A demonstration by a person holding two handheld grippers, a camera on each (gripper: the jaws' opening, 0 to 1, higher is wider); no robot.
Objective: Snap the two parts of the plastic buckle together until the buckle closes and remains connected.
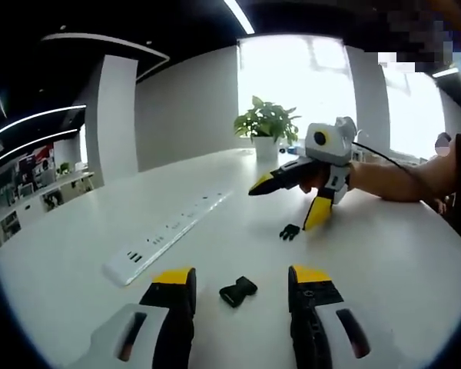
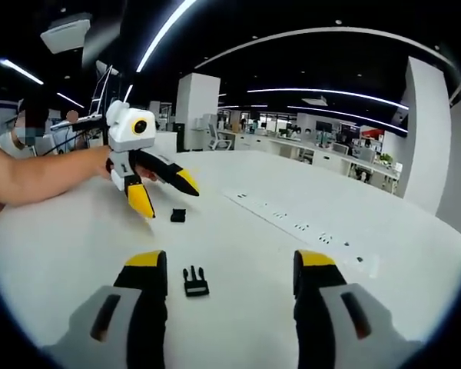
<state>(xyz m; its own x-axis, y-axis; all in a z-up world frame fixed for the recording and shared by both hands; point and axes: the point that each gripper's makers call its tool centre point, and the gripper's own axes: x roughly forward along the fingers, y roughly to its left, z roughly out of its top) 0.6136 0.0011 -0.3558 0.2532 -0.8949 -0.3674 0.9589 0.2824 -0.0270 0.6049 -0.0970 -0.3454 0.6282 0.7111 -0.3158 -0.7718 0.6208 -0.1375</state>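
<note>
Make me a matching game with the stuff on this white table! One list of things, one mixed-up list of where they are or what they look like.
Things:
1. pronged buckle piece
2. socket buckle piece
3. power strip
4. potted plant

Descriptions:
A. long, white, lying flat on the table
B. green leaves in a white pot, at the far edge of the table
C. black, between the open right tongs
D. black, between the open left tongs

Pairs: 1-C, 2-D, 3-A, 4-B
</note>
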